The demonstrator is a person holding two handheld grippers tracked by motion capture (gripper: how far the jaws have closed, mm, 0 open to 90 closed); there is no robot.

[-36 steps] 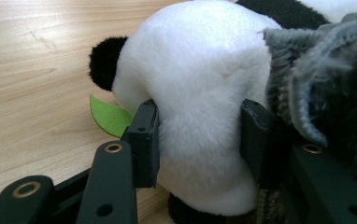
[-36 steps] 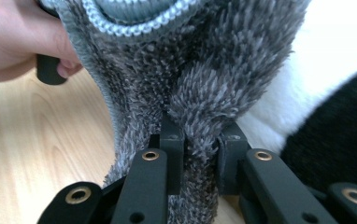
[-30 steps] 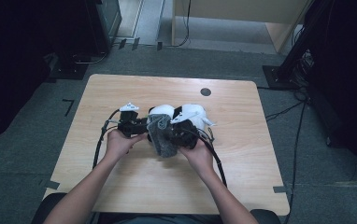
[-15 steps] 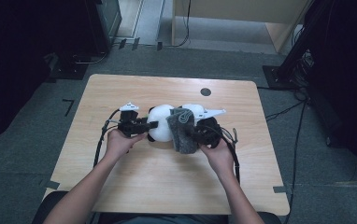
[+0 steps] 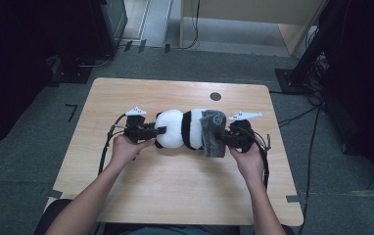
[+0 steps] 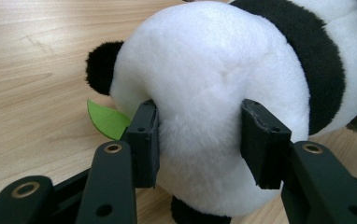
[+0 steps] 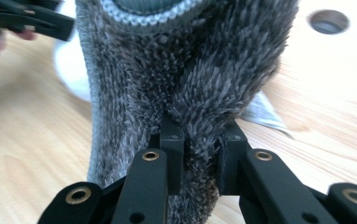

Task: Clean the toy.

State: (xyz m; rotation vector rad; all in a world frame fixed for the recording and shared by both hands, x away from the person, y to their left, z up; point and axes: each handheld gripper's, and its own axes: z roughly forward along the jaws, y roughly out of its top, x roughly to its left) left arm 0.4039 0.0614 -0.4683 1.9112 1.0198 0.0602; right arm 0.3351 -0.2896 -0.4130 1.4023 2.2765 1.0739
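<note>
A black-and-white plush panda (image 5: 180, 128) lies on its side on the wooden table (image 5: 175, 196). My left gripper (image 5: 161, 130) is shut on its white rounded end, and the pads dent the fur (image 6: 214, 70) from both sides. A green felt leaf (image 6: 106, 120) pokes out beside the left jaw. A grey fuzzy knitted cover (image 5: 213, 132) sits over the panda's right end. My right gripper (image 5: 224, 139) is shut on a fold of that grey pile (image 7: 190, 60), pinched tight between the jaws (image 7: 200, 140). What lies under the cover is hidden.
A round cable hole (image 5: 215, 96) sits in the table behind the panda, also bright in the right gripper view (image 7: 328, 21). A pale tag (image 7: 260, 112) hangs from the cover. Dark stands and cables ring the table on the grey floor.
My right gripper has moved to the right with the grey cover, sliding it along the panda and baring more of the white and black body. The left gripper has stayed put.
</note>
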